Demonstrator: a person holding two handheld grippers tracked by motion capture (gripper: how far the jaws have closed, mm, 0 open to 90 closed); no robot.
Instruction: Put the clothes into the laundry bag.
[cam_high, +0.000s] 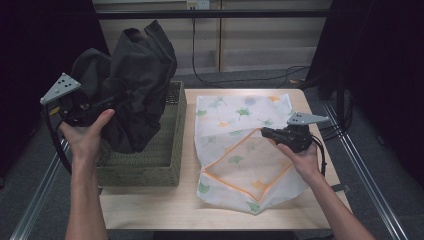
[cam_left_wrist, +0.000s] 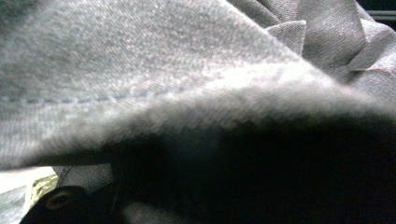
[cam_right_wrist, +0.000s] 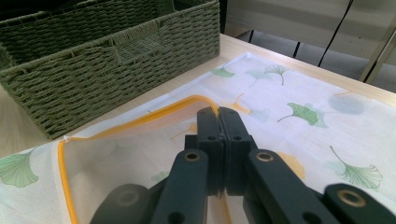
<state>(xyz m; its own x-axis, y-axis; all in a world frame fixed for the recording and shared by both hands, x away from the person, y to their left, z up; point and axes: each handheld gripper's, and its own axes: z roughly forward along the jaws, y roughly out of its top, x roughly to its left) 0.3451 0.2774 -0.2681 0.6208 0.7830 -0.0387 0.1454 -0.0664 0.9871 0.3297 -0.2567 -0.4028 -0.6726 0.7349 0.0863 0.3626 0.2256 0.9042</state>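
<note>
Dark garment (cam_high: 132, 85) bunched above green wicker basket (cam_high: 165, 165) at left, clamped in left gripper (cam_high: 95, 106), ready for bagging. Right gripper (cam_right_wrist: 218, 122) pinches orange hem of leaf-print laundry bag (cam_high: 240, 150) shut-jawed, holding mouth open on table (cam_high: 150, 210).

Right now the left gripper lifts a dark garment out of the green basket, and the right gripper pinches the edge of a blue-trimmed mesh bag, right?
Not quite: the bag's trim is orange, as the right gripper view shows. The rest holds: the left gripper lifts the dark garment over the green basket, and the right gripper pinches the bag's edge.
</note>
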